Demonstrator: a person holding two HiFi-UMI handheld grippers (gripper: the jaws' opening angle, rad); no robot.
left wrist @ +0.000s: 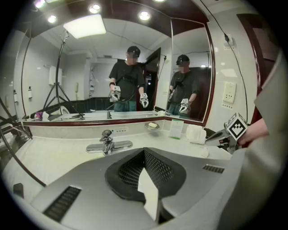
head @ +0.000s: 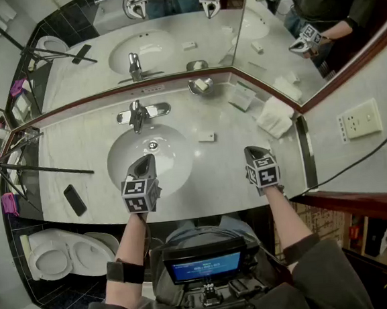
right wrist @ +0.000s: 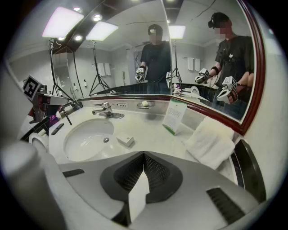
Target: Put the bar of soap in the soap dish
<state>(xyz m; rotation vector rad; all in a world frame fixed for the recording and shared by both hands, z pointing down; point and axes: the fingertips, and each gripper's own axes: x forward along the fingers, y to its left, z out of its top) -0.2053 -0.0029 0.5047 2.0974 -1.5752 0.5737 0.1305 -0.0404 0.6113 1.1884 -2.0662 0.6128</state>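
A metal soap dish (head: 201, 85) hangs on the back wall right of the faucet, with a pale bar of soap lying in it; the dish also shows small in the left gripper view (left wrist: 153, 126) and the right gripper view (right wrist: 144, 104). A small white box (head: 207, 137) (right wrist: 126, 140) lies on the counter right of the basin. My left gripper (head: 144, 167) (left wrist: 144, 155) hovers over the basin's front rim, shut and empty. My right gripper (head: 255, 156) (right wrist: 143, 157) is at the counter's front right, also shut and empty. Both are well short of the dish.
A chrome faucet (head: 138, 113) stands behind the oval basin (head: 113, 157). A folded white towel (head: 274, 118) and a standing card (head: 242, 97) are at the back right. A black phone (head: 75, 200) lies front left. Tripod legs cross the left end. Mirrors rise behind the counter.
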